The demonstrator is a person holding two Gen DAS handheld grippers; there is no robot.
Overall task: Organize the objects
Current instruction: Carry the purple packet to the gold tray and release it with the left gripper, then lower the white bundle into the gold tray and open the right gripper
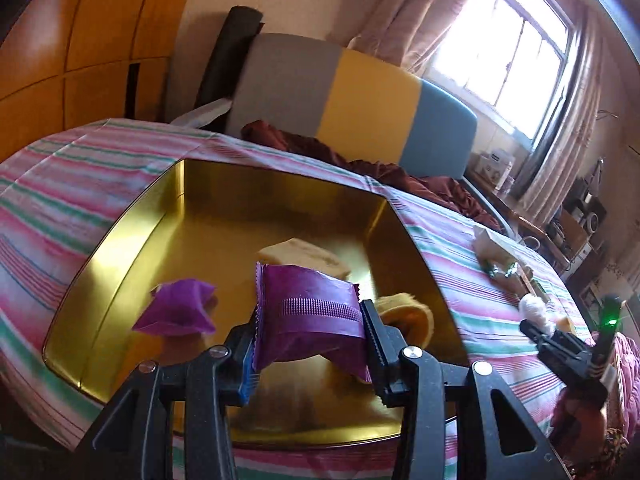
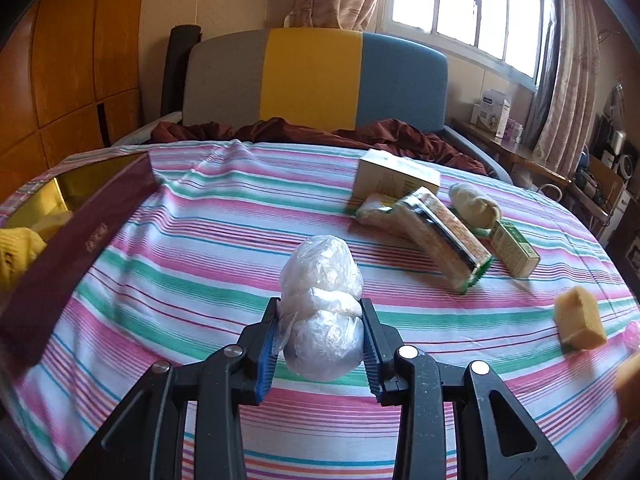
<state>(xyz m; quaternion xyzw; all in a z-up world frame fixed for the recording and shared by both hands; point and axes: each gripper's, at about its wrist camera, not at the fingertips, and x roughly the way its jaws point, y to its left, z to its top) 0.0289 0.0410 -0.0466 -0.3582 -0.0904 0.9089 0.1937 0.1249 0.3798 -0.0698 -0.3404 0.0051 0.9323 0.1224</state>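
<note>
My left gripper is shut on a purple snack packet and holds it over the gold tin box on the striped bed. A second purple packet, a beige piece and a yellow cloth lie in the box. My right gripper is shut on a white plastic-wrapped bundle above the bedsheet. The box's maroon wall shows at the left of the right wrist view. The right gripper also shows in the left wrist view.
On the sheet to the right lie a cream carton, a long clear-wrapped snack pack, a green-white small box, a wrapped roll and a tan block. A headboard and a crumpled maroon blanket are behind.
</note>
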